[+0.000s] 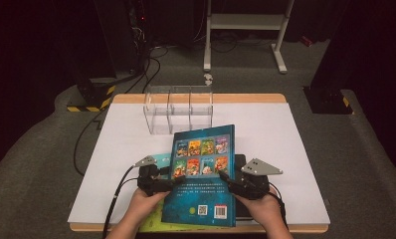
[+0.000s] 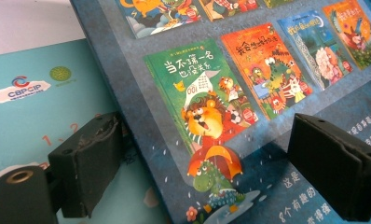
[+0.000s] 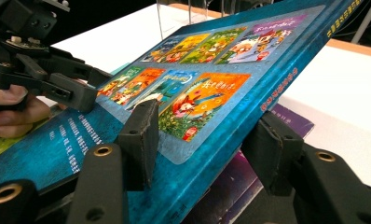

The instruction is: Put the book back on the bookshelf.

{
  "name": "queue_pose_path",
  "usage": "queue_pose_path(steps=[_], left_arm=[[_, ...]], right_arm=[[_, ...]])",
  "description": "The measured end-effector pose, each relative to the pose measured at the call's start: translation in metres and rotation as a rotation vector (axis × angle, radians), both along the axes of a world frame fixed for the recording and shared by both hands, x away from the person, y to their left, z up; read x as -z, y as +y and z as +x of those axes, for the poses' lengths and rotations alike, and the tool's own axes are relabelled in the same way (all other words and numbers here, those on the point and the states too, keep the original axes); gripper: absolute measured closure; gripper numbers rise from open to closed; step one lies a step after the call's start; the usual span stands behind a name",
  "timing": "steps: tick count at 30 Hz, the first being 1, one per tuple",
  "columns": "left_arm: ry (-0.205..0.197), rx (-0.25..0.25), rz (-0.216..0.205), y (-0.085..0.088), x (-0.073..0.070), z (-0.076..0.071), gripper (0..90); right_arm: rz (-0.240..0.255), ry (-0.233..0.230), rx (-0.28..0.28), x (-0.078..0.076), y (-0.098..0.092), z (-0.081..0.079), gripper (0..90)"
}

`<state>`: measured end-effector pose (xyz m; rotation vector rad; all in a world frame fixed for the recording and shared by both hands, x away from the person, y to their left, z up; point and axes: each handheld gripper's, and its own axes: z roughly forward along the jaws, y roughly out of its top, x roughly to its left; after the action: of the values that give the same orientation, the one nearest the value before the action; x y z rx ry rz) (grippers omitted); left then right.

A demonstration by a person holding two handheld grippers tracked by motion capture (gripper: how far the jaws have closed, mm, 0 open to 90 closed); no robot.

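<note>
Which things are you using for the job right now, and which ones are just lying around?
In the job:
- blue book, tilted up off the pile
- right gripper, clamped on its edge
- left gripper, jaws wide at its other edge
- clear divided box, probably where the book goes

Just lying about:
- teal book underneath
- purple book underneath
- metal stand on the floor behind the table

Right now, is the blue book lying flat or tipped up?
Tipped up. The blue book has its far edge raised above the table, and the right gripper clamps its near edge.
</note>
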<state>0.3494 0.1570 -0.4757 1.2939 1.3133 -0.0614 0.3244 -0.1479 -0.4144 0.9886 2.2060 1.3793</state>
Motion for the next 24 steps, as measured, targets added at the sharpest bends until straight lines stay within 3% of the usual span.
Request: queue_pose_path(steps=[3,9,18,24], left_arm=[[0.009,0.002,0.003,0.0,-0.002,0.0,11.8],[-0.036,-0.028,0.026,0.002,-0.008,-0.004,16.0],[-0.088,-0.078,0.06,0.004,-0.013,-0.007,23.0],[-0.121,-0.106,0.071,0.006,-0.018,-0.009,26.1]], right_arm=[[0.002,0.005,-0.002,0.0,0.0,0.001,46.6],[0.016,0.028,-0.001,-0.001,0.0,0.003,46.3],[0.036,0.107,0.03,0.002,0.002,0.012,45.0],[0.036,0.102,0.044,0.001,0.005,0.013,43.4]])
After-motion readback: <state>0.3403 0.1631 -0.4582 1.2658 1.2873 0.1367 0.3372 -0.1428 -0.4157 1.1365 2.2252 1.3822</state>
